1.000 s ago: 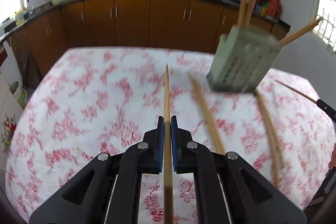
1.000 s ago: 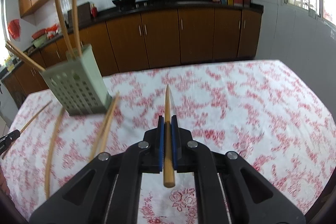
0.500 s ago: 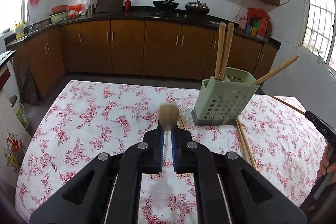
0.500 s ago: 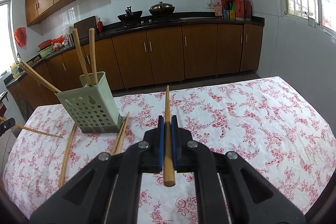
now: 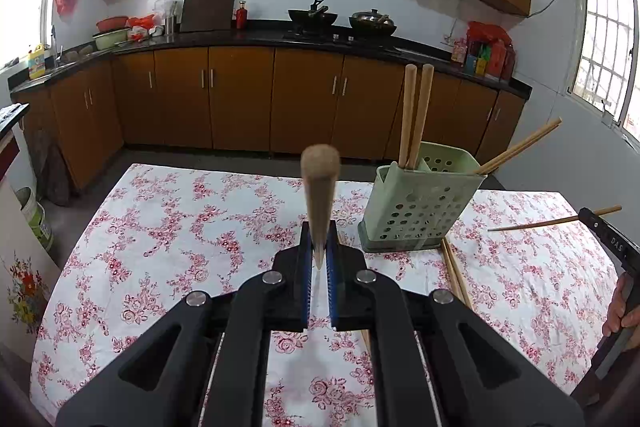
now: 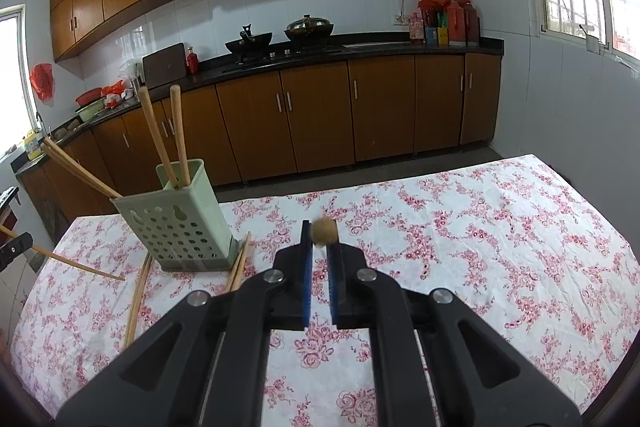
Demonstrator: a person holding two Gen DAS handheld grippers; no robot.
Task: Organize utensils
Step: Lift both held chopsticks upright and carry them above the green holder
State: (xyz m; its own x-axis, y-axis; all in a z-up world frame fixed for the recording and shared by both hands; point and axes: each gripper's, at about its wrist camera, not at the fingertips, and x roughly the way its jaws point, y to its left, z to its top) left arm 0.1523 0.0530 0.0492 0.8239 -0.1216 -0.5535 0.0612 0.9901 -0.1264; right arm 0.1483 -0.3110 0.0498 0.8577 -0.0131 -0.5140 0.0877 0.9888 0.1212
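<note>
My left gripper is shut on a wooden chopstick that tilts up, its thick end toward the camera. My right gripper is shut on another chopstick, seen almost end-on. The green perforated holder stands on the floral tablecloth between the two grippers. It holds two upright chopsticks and two leaning ones. Loose chopsticks lie by its base. Both grippers hang above the table, apart from the holder.
The right gripper's body and a hand show at the right edge of the left wrist view. Beyond the table run brown kitchen cabinets with a stove and pans. A bucket stands on the floor at left.
Both grippers rose and pitched up. Each held chopstick swung from lying along the fingers to pointing its thick end toward the camera, the left one first. The holder stayed put.
</note>
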